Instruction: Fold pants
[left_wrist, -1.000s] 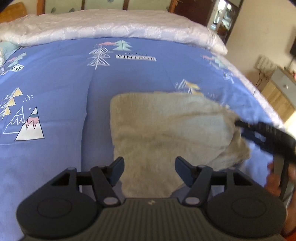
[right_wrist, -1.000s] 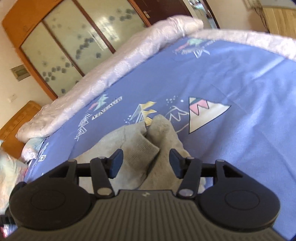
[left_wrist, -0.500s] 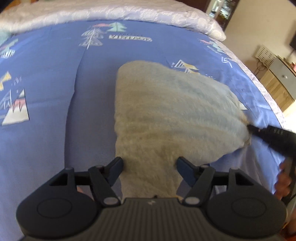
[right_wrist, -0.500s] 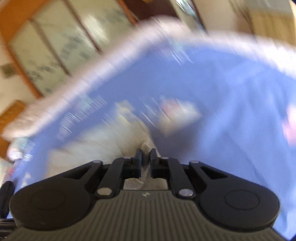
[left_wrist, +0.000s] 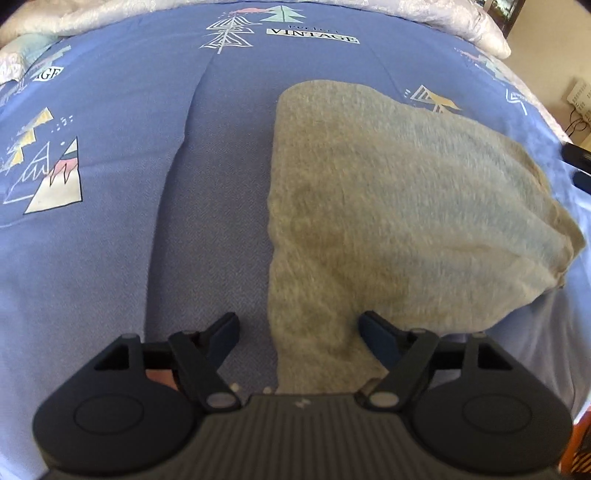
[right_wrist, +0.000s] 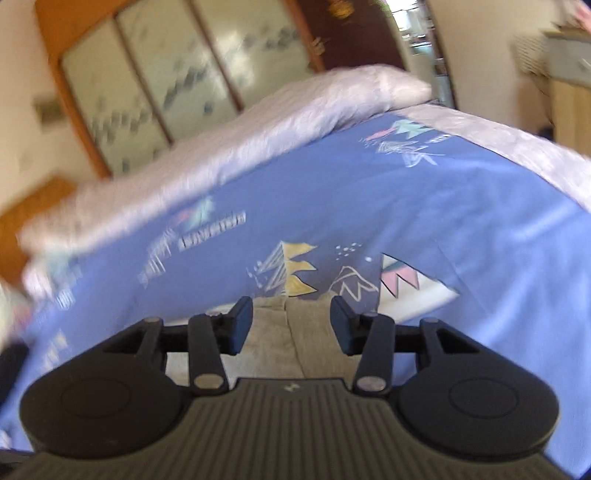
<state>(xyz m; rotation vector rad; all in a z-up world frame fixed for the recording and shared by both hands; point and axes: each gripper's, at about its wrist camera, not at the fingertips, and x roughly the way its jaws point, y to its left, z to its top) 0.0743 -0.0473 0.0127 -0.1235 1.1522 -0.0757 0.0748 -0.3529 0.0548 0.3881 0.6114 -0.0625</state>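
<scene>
Beige fleece pants lie folded into a thick bundle on the blue printed bedspread, right of its centre crease in the left wrist view, and we judge the fold nearly done — what is left is to let go cleanly and square the stack. Our left gripper hangs steeply over the near edge with its jaws wide apart and just widened further; cloth sits between them, yet neither pad presses on it. Our right gripper has just been opening too, its jaws parted with the end of the bundle between them and no pinch that we can see. To do this well we lift both claws straight up off the fabric — no sideways drag, since soft fleece catches a pad and pulls the top layer askew. The right-hand corner bulges, so we would pat it flat before leaving it
</scene>
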